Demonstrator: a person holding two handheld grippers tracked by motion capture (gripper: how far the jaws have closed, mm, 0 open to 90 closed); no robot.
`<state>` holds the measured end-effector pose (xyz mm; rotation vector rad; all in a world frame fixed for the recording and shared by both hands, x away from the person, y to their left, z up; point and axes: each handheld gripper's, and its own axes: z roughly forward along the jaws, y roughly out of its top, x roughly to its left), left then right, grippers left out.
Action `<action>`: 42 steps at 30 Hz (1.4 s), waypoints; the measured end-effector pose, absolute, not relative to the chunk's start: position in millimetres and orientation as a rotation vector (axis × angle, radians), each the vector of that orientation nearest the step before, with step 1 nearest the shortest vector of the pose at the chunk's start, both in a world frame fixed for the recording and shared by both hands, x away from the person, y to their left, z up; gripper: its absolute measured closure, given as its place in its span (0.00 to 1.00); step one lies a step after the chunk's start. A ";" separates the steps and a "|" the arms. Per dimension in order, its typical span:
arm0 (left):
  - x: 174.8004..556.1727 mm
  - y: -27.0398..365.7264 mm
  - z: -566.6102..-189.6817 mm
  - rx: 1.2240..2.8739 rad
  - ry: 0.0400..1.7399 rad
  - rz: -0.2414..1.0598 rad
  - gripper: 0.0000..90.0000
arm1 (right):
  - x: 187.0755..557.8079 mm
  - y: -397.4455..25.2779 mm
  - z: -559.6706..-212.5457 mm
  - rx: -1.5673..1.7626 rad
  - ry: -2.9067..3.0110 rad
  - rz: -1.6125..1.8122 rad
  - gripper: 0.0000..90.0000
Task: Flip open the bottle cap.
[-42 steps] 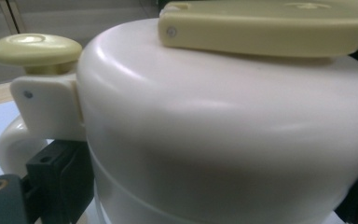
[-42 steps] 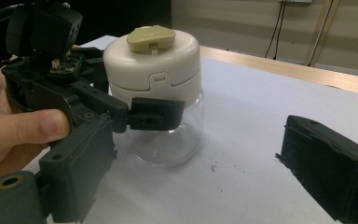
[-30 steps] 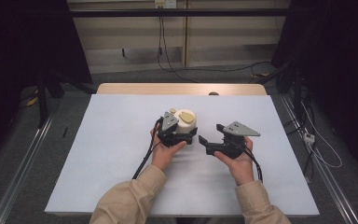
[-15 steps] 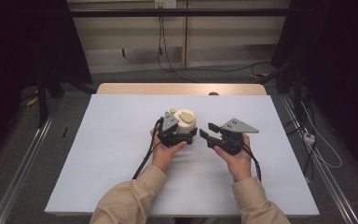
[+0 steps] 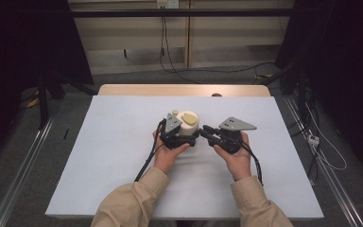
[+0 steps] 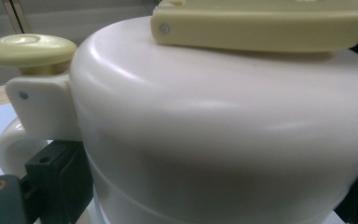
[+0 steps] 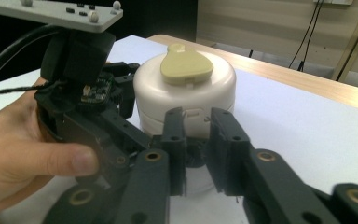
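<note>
A round cream container (image 5: pixel 187 124) with a pale yellow flap on its lid (image 7: pixel 186 65) stands at the middle of the white table (image 5: pixel 113 151). My left gripper (image 5: pixel 185 138) is shut on the container's body; in the left gripper view the cream wall (image 6: pixel 223 140) lies between the jaws, and a yellow knob (image 6: pixel 30 49) sits at its left. My right gripper (image 5: pixel 204 130) reaches in from the right, its jaws a narrow gap apart. Its tips (image 7: pixel 196 122) sit either side of a small white tab (image 7: pixel 194 112) on the container's front, low on the wall.
A wooden strip (image 5: pixel 179 90) runs along the table's far edge. Cables (image 5: pixel 170 56) hang down the back wall and lie on the floor at the right (image 5: pixel 321 146). Metal rails (image 5: pixel 23 170) flank the table on both sides.
My right gripper has moved left, up to the container's side. The left gripper and the container have stayed in place.
</note>
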<state>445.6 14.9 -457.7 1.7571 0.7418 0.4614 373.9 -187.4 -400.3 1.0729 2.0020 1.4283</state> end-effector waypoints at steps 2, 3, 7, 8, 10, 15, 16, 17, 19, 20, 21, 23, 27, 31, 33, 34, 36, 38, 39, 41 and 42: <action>445.7 14.8 -457.7 1.758 0.741 0.462 0.06 | 374.8 -186.4 -399.6 1.079 2.003 1.419 0.92; 445.7 14.8 -457.6 1.759 0.741 0.463 0.06 | 375.4 -186.0 -399.2 1.087 2.002 1.424 0.93; 445.6 14.9 -457.5 1.763 0.739 0.464 0.06 | 378.5 -185.8 -399.1 1.109 2.023 1.421 1.00; 445.6 14.8 -457.5 1.763 0.739 0.465 0.06 | 379.4 -185.4 -399.4 1.113 2.028 1.421 1.00; 445.5 14.7 -457.5 1.763 0.740 0.465 0.06 | 381.2 -184.4 -399.7 1.112 2.050 1.401 1.00; 445.3 14.5 -457.4 1.765 0.741 0.467 0.06 | 384.4 -181.9 -401.2 1.110 2.068 1.373 1.00; 445.3 14.5 -457.4 1.766 0.741 0.467 0.06 | 384.9 -181.8 -401.3 1.112 2.067 1.375 1.00; 445.2 14.4 -457.5 1.764 0.741 0.467 0.06 | 385.5 -182.0 -401.2 1.109 2.065 1.379 1.00; 445.2 14.3 -457.4 1.766 0.742 0.468 0.06 | 386.3 -181.9 -400.5 1.111 2.066 1.375 1.00; 445.1 14.3 -457.4 1.766 0.742 0.469 0.06 | 386.9 -181.9 -400.4 1.113 2.065 1.373 1.00; 445.1 14.3 -457.4 1.767 0.742 0.469 0.06 | 387.5 -182.0 -400.3 1.113 2.067 1.369 1.00; 445.0 14.3 -457.3 1.768 0.742 0.470 0.06 | 388.8 -181.7 -400.6 1.112 2.068 1.370 1.00; 445.0 14.3 -457.3 1.771 0.740 0.477 0.06 | 390.3 -179.2 -400.2 1.102 2.078 1.373 1.00; 445.0 14.4 -457.3 1.772 0.738 0.476 0.06 | 391.4 -176.5 -397.9 1.096 2.078 1.380 1.00; 444.9 14.0 -457.5 1.767 0.743 0.476 0.06 | 392.2 -175.1 -397.2 1.094 2.079 1.376 1.00; 445.0 14.2 -457.4 1.770 0.741 0.476 0.06 | 392.5 -174.9 -396.8 1.089 2.079 1.371 1.00; 444.6 14.2 -457.2 1.776 0.740 0.482 0.06 | 392.9 -174.7 -395.6 1.090 2.076 1.374 1.00; 444.9 14.3 -457.2 1.777 0.738 0.480 0.06 | 393.1 -174.3 -394.6 1.084 2.077 1.378 1.00; 445.0 14.4 -457.2 1.778 0.737 0.479 0.06 | 393.1 -173.9 -394.1 1.081 2.079 1.378 1.00; 444.9 14.1 -457.0 1.778 0.739 0.479 0.06 | 393.0 -172.9 -393.1 1.078 2.083 1.381 1.00; 444.9 13.9 -456.9 1.779 0.739 0.481 0.06 | 392.9 -172.3 -392.6 1.076 2.084 1.380 1.00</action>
